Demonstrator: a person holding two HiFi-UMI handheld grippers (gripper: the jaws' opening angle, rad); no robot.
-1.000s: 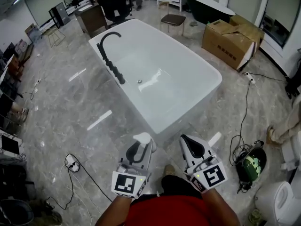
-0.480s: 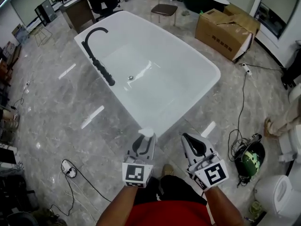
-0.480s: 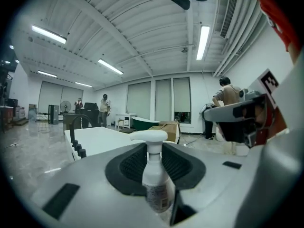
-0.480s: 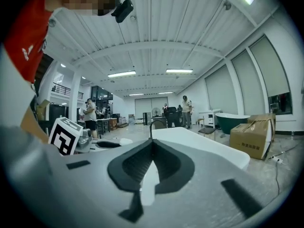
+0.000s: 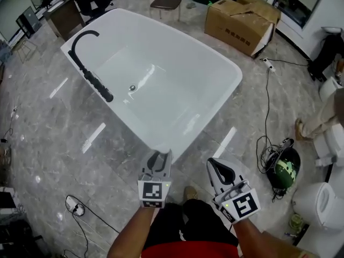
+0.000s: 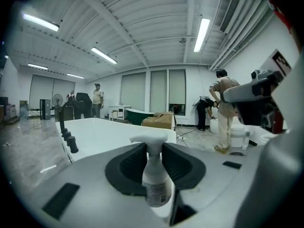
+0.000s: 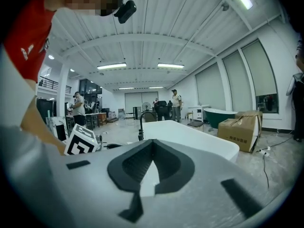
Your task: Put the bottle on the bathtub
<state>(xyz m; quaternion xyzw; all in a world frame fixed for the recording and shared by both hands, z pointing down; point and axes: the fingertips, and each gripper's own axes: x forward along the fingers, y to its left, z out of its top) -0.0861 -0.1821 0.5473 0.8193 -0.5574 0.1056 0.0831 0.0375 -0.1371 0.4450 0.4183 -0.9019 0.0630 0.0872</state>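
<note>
1. The white spray bottle [image 6: 155, 177] stands upright, pinched at its neck between the left gripper's [image 5: 159, 159] jaws.
2. It hangs just before the bathtub's [image 5: 234, 75] near end.
3. The right gripper [image 5: 217, 168], jaws pressed together, holds nothing.

Grey veined marble floor [image 5: 64, 128], glossy, streaked with pale strips of reflected light; carries a white bathtub [image 5: 183, 39] set diagonally across the middle; just beside the tub's left flank, a black faucet [image 5: 94, 79] with a hooked spout reaching over the rim; beyond the far end, a brown stool [image 5: 165, 3] and an open cardboard box [image 5: 236, 23], near each other but apart; right of the tub, a white power strip [image 5: 265, 61] with a black cable [image 5: 267, 106] trailing toward a green and black helmet-like object [image 5: 284, 168]; at lower left, a white plug [image 5: 75, 207] on looping black cord; at lower right, a white toilet-like fixture [image 5: 320, 206].
</note>
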